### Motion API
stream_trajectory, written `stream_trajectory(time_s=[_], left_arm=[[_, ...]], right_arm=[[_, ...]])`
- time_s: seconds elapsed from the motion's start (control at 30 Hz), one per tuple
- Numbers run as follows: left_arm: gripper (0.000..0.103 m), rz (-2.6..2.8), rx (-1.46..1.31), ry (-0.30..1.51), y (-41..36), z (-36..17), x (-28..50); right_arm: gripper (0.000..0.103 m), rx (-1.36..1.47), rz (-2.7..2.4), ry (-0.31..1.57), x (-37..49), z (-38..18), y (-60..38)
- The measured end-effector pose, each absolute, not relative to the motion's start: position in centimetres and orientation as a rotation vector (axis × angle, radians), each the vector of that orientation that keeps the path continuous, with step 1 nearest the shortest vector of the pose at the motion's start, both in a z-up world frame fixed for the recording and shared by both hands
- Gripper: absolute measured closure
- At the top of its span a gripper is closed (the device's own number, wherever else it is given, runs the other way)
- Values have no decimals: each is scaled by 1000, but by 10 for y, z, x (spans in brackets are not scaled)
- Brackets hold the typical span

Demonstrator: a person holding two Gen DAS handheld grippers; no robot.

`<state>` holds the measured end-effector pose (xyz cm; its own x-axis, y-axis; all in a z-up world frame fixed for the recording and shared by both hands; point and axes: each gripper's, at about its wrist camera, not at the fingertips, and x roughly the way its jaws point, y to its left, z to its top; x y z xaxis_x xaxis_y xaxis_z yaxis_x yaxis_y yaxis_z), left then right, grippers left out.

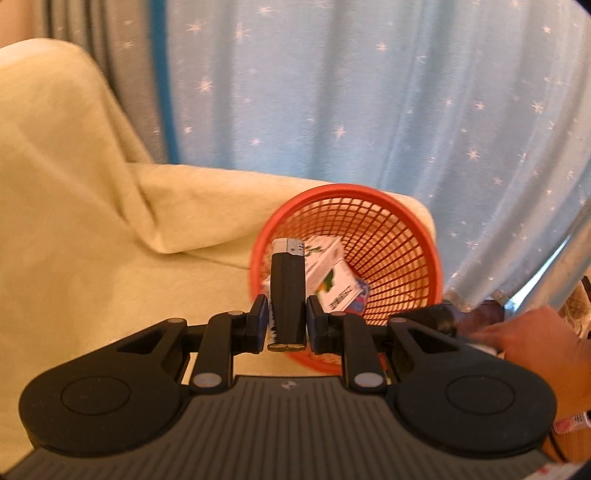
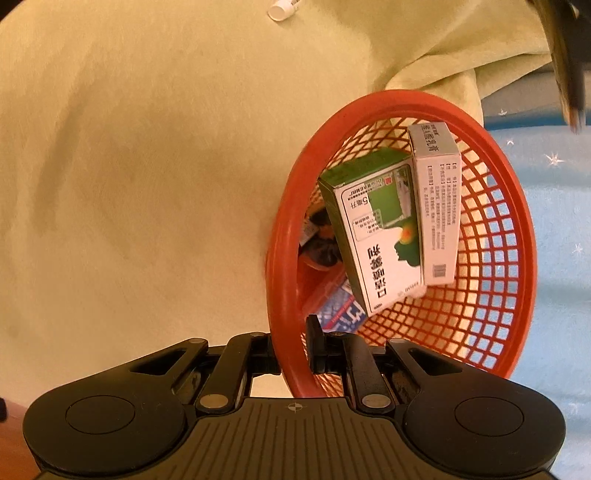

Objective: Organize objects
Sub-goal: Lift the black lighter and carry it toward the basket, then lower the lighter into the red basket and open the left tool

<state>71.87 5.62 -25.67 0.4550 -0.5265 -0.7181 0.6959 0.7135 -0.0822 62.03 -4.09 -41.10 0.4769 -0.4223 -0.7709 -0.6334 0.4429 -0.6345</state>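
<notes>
Left gripper (image 1: 287,320) is closed on a black lighter (image 1: 287,295), held upright with its metal cap uppermost, directly before the red mesh basket (image 1: 399,236). Right gripper (image 2: 293,350) is clamped across the basket's near rim, one finger inside and one outside. The basket rests on a pale yellow cloth (image 2: 147,166) and contains a green-and-white medicine box (image 2: 376,236), a grey-white box (image 2: 437,206) and a blue packet (image 2: 341,312). A small white cap (image 2: 280,11) lies on the cloth, well apart.

Warm, yellowish daylight glows through the curtain (image 1: 369,92), both fisheye views bend and darken at the corners, and motion blur softens the basket (image 1: 399,236).
</notes>
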Motion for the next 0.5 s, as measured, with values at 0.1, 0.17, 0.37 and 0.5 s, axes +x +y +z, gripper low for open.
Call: stream_trajectory(time_s=[0.1, 0.17, 0.37, 0.5], left_arm=[[86, -808, 248, 795, 45, -260, 719], [86, -838, 259, 798, 37, -263, 720], [86, -904, 284, 815, 22, -273, 730], [83, -949, 256, 824, 14, -277, 738]], right_arm=[[97, -1148, 164, 1134, 622, -411, -39], [97, -1142, 164, 1139, 622, -410, -41], [98, -1135, 172, 1144, 625, -413, -38], [98, -1131, 174, 1146, 627, -412, -38]])
